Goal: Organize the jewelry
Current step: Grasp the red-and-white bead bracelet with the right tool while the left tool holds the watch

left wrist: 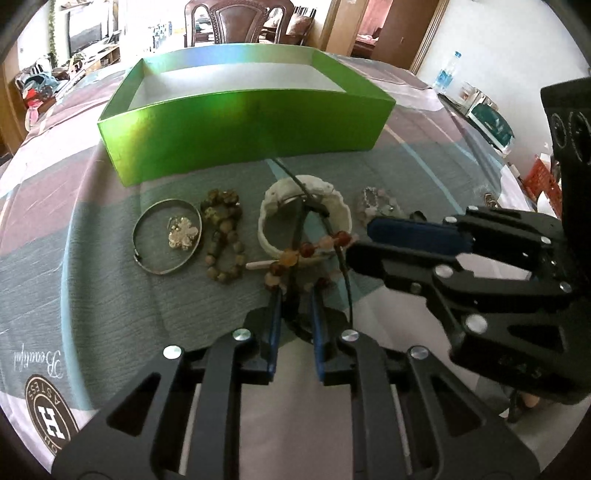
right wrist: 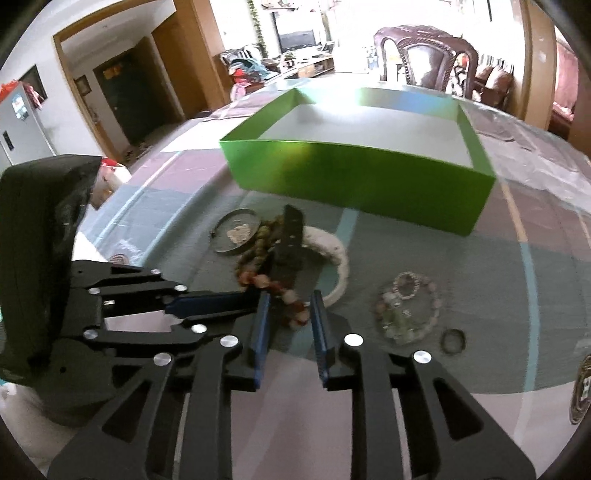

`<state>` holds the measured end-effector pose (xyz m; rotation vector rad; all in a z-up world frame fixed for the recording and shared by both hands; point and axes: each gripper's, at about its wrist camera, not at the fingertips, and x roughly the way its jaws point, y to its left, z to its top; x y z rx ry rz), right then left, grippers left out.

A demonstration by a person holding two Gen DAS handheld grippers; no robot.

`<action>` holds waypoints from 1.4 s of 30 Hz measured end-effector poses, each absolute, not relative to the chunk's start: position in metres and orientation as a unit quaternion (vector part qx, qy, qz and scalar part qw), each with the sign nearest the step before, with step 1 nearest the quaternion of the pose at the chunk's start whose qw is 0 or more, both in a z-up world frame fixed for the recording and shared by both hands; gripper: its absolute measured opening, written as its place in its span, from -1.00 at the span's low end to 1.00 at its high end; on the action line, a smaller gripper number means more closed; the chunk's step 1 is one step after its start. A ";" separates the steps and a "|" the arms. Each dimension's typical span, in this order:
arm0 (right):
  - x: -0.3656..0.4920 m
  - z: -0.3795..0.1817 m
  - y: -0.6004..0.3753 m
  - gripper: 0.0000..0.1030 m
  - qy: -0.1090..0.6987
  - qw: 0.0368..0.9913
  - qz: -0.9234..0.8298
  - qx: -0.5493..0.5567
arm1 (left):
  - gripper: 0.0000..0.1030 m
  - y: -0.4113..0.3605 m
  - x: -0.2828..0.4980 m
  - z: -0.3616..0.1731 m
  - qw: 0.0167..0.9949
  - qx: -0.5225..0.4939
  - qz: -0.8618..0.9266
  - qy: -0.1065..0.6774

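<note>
A necklace of red and orange beads [left wrist: 306, 250] on a dark cord lies across a white bracelet [left wrist: 340, 210] on the tablecloth. My left gripper [left wrist: 296, 295] is shut on the necklace, with its cord running between the fingers. My right gripper [left wrist: 352, 251] comes in from the right. In the right wrist view the right gripper [right wrist: 290, 297] stands open, with the necklace beads [right wrist: 297, 308] loose between its pads. The left gripper [right wrist: 258, 301] reaches in there from the left. An empty green box [left wrist: 243, 136] stands just behind the jewelry.
Left of the necklace lie an olive bead bracelet [left wrist: 221, 240] and a silver bangle [left wrist: 137, 229] around a gold clover pendant [left wrist: 181, 232]. A pale crystal bracelet [right wrist: 406, 310] and a small dark ring [right wrist: 453, 341] lie to the right. A chair [left wrist: 240, 22] stands beyond the table.
</note>
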<state>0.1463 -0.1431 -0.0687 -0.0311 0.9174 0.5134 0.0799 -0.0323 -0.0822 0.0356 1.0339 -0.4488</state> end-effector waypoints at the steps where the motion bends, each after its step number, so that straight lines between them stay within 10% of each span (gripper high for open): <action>1: 0.149 -0.071 -0.142 -0.55 0.440 0.863 0.248 -0.015 | -0.72 -0.033 0.080 -0.083 0.845 0.017 -0.214 0.490; 5: 0.153 -0.073 -0.140 -0.55 0.442 0.858 0.263 -0.013 | -0.71 -0.036 0.084 -0.088 0.842 0.018 -0.209 0.498; 8: 0.150 -0.070 -0.140 -0.99 0.440 0.853 0.281 -0.006 | -0.71 -0.035 0.086 -0.091 0.840 0.015 -0.207 0.502; 16: 0.152 -0.059 -0.157 -0.99 0.426 0.871 0.246 0.010 | -0.70 -0.032 0.088 -0.094 0.841 0.014 -0.195 0.504; 26: 0.163 -0.072 -0.185 -0.21 0.446 0.879 0.167 0.024 | -0.71 0.020 0.084 -0.073 0.870 -0.017 -0.127 0.477; 42: 0.155 -0.081 -0.118 -0.39 0.432 0.857 0.273 -0.070 | -0.48 0.036 0.084 -0.077 0.868 -0.031 -0.125 0.480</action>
